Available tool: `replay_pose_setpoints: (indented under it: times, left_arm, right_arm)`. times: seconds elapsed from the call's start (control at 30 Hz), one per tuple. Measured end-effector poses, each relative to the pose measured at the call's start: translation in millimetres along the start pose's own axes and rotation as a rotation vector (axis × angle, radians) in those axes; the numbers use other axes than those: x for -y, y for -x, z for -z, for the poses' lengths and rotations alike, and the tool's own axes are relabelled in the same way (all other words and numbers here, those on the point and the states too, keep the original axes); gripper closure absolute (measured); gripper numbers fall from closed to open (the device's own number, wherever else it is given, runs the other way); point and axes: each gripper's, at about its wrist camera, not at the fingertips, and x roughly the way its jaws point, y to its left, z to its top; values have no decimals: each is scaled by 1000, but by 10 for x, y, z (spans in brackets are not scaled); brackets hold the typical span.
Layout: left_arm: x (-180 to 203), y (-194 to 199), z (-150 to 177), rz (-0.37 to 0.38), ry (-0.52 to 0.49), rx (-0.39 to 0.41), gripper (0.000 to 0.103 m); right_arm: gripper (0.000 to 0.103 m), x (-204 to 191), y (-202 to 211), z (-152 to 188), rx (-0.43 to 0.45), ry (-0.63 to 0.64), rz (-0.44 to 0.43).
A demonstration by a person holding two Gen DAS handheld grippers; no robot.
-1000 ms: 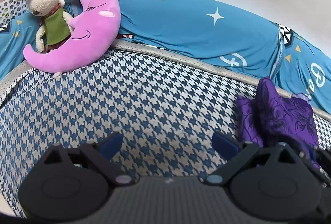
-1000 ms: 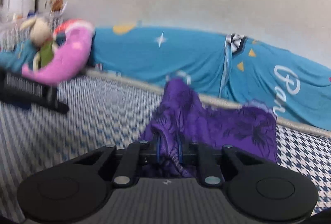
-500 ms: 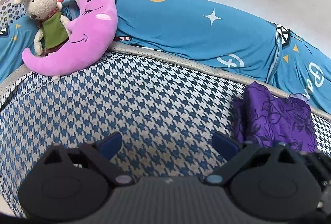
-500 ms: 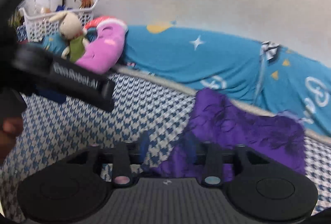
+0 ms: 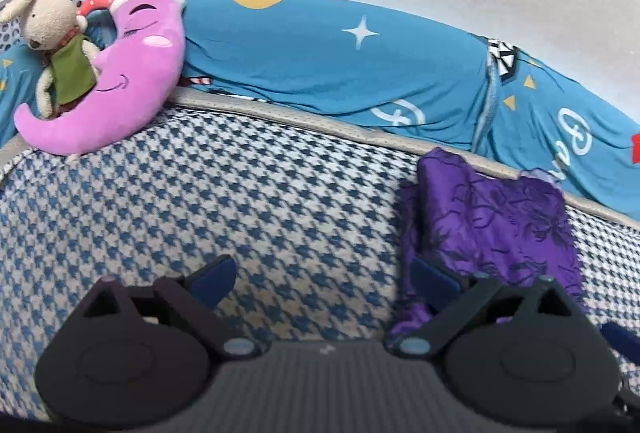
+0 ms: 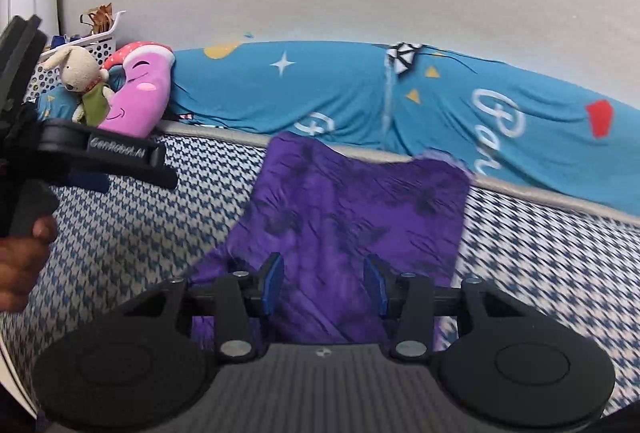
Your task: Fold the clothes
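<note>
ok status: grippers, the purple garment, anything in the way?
Left gripper open, over bare cover. Right gripper open, above the purple garment. Garment flat on the checked cover, ungripped. Nothing in the way; plush toys far off.

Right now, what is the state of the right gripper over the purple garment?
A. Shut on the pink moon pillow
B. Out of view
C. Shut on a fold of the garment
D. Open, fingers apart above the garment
D. In the right wrist view the right gripper has its blue fingers spread apart, nothing pinched between them, and the purple garment lying flat on the houndstooth bed cover beyond.
</note>
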Motion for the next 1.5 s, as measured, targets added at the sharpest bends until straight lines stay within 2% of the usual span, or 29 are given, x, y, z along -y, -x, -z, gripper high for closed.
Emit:
replay_pose_setpoints:
  times: [0.17, 0.43, 0.5, 0.6, 0.87, 1.03, 1.13, 1.4, 1.43, 1.5]
  left_arm:
    - [207, -27, 68, 31, -53, -4, 5]
    - [466, -135, 189, 38, -128, -20, 5]
    - [510, -171, 222, 38, -139, -25, 5]
    - [544, -242, 265, 28, -149, -40, 5]
    - [523, -485, 371, -21, -171, -94, 4]
    - [428, -625, 428, -62, -155, -131, 4]
    - [373, -638, 436, -46, -127, -143, 4]
    - [342, -400, 353, -44, -99, -131, 5]
    - [350, -352, 348, -41, -106, -134, 5]
    - [338, -259, 350, -31, -119, -139, 5]
  right_arm:
    - [52, 168, 288, 157, -18, -42, 60]
    - [51, 435, 615, 383, -42, -124, 157]
    - [47, 496, 680, 431, -45, -141, 176]
    - [42, 585, 776, 514, -48, -177, 211]
    - [40, 877, 960, 728, -72, -292, 321]
    - [35, 1017, 915, 875, -125, -340, 338]
    - [35, 1062, 831, 963, -150, -361, 319]
    - [35, 1078, 672, 1103, -131, -363, 275]
    - [35, 1053, 657, 1108, -131, -347, 279]
    - [44, 998, 631, 1112, -126, -311, 279]
